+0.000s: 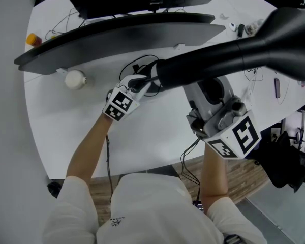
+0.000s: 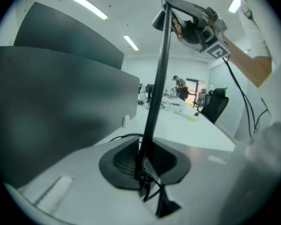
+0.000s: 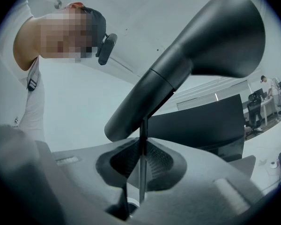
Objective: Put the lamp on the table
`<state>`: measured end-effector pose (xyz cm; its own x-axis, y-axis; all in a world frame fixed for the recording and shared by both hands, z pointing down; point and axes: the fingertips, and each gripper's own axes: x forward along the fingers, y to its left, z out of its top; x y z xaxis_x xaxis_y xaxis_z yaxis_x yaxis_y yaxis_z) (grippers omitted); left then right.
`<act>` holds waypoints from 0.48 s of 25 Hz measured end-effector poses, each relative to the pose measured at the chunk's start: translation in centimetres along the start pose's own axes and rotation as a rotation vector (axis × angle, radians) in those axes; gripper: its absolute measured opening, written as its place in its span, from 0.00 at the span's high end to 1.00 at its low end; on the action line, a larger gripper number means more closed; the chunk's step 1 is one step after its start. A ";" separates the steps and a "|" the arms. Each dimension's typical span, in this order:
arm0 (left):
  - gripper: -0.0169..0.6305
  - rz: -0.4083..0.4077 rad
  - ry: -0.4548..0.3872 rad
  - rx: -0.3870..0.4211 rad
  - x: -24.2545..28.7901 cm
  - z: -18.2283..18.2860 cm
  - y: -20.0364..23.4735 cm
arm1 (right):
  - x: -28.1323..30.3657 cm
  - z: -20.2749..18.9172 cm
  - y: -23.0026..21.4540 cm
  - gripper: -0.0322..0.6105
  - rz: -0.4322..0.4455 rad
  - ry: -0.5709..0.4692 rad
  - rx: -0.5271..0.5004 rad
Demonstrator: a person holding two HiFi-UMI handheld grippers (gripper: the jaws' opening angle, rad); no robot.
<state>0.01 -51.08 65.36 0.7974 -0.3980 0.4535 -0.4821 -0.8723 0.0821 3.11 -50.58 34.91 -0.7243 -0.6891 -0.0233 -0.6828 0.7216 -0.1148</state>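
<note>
Plainly, the lowering of the lamp is the step in hand. At the left of the head view a curved monitor and a small white ball are seen on the white worktop, the ball near the left hand-held gripper. That gripper is closed to a narrow gap on the thin pole of the lamp, low down, with the pole pinched between the ribbed pads. The lamp is carried above the worktop in front of the monitor, its dark flared head looming at the upper right. Further right, the right hand-held gripper is closed likewise on the same pole, just beneath the head. The base is hidden (whether it has met the worktop cannot be told).

For this to be done well, the lamp should be brought down slowly with the pole held upright and both grips firm until the base is felt to sit flat. A black cable lying near the left gripper should be kept out from under the base, and the monitor's edge given room. Neither grip should be let go before the lamp is seen to stand by itself.
</note>
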 end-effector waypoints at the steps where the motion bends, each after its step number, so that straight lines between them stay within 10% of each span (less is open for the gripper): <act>1: 0.90 0.000 0.003 -0.002 0.1 -0.1 0.1 | 0.1 -0.1 -0.1 0.90 -0.002 0.003 0.000; 12: 0.90 0.017 0.006 -0.032 0.5 -0.6 1.7 | 1.5 -0.7 0.1 0.90 0.003 0.020 -0.010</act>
<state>-0.60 -52.58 66.24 0.7867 -0.4111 0.4607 -0.5073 -0.8556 0.1028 1.94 -51.50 35.58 -0.7282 -0.6853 -0.0042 -0.6813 0.7246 -0.1044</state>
